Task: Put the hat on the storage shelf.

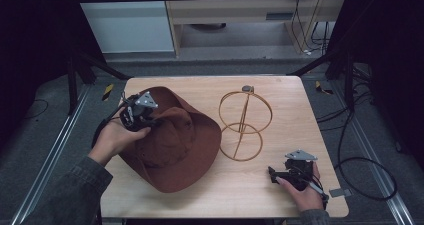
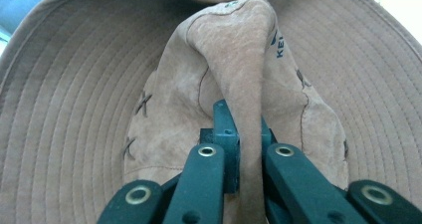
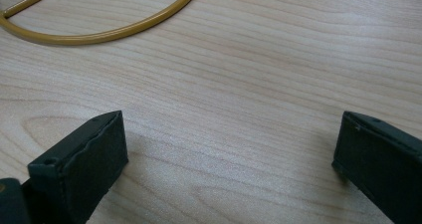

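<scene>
Here, label by label:

Left gripper point(image 1: 150, 119): its fingers point(image 2: 226, 149) are clenched on a pinched fold of the hat's crown, the suede squeezed up between them.

Hat point(image 1: 175, 145): brown, wide-brimmed, on the tabletop point(image 1: 280, 185); its crown point(image 2: 234, 59) rises straight ahead of the left fingers, and the stitched brim point(image 2: 74, 99) spreads round them on both sides and beyond.

Right gripper point(image 1: 274, 174): its fingers point(image 3: 84, 159) are released, standing wide apart just above the bare wood with nothing between them.

Stand point(image 1: 244, 122): a gold wire frame of two rings on a stem, upright on the tabletop, between the two grippers and apart from both; its base ring point(image 3: 99, 32) curves past ahead of the right fingers, toward their left.

In the way: the hat's brim edge lies near the stand's base ring without touching it; the wood in front of the right fingers is open up to that ring.

Containers: the hat lies crown up, so its inside cannot be seen; the stand's rings hold nothing.

Off the tabletop: cables point(image 1: 360, 160) loop on the grey floor beyond the right gripper.
</scene>
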Tool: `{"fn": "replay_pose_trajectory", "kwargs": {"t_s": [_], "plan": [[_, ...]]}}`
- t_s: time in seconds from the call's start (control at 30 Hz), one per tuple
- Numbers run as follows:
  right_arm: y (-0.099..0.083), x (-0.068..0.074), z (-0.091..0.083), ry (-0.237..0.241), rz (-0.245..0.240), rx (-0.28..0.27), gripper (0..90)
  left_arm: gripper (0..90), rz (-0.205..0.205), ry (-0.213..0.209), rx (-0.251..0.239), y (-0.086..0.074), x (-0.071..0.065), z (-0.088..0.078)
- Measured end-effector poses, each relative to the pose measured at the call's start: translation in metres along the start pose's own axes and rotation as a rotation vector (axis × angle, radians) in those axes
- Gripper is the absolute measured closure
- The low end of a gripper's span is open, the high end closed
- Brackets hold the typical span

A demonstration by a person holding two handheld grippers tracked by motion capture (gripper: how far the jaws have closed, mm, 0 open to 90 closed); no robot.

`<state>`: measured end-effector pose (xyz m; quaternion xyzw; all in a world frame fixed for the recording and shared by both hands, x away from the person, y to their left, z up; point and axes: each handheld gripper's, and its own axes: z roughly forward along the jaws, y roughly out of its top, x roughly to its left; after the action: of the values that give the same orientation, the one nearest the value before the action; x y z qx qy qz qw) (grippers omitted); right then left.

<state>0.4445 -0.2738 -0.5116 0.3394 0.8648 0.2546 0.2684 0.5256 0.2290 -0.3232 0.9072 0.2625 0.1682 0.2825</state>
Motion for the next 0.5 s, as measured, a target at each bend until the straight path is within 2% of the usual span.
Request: {"fn": "replay_pose_trajectory", "kwargs": {"t_s": [0.03,0.17,0.27,0.5], "plan": [[0.0,0.0,0.0,0.0,0.0,0.0,0.7,88.2,-0.006,-0.004,-0.015,0.002,0.001,-0.007],[0.0,0.0,0.0,0.001,0.0,0.002,0.7,88.2,-0.013,-0.026,-0.033,0.004,0.003,-0.017],[0.0,0.0,0.0,-0.002,-0.001,0.001,0.7,88.3,-0.021,-0.027,-0.064,0.009,0.006,-0.036],[0.0,0.0,0.0,-0.003,-0.001,0.003,0.8,88.2,-0.006,0.009,-0.066,0.017,0.006,-0.052]]}}
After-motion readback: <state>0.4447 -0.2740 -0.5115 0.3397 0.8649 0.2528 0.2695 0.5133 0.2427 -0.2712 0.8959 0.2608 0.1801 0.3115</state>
